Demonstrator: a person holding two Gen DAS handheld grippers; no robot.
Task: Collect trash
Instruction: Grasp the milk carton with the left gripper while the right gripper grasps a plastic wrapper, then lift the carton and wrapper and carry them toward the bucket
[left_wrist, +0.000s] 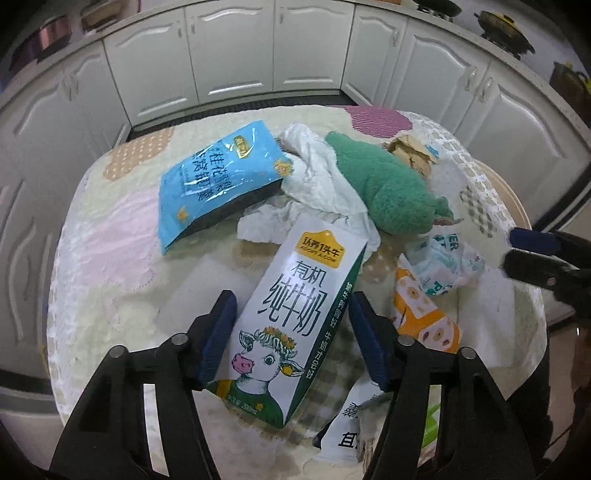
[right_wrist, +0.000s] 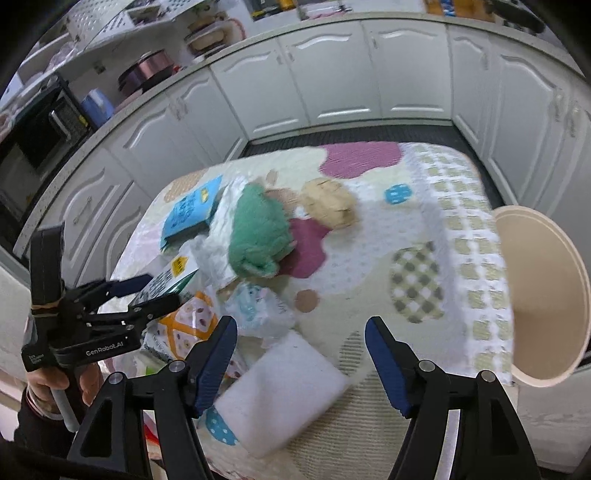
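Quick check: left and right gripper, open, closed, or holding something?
Left gripper: open, jaws either side of the milk carton, pads not pressing it.
Right gripper: open, holding nothing, above the white sponge.

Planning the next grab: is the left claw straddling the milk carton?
Yes, the milk carton lies between the left claw's open pads.

A milk carton (left_wrist: 291, 317) lies between the parted fingers of the left gripper (left_wrist: 291, 332) at lower centre, on a patterned tablecloth (left_wrist: 110, 266). A blue packet (left_wrist: 218, 181) sits upper left, crumpled tissue (left_wrist: 317, 181) and a green cloth (left_wrist: 388, 192) upper centre.
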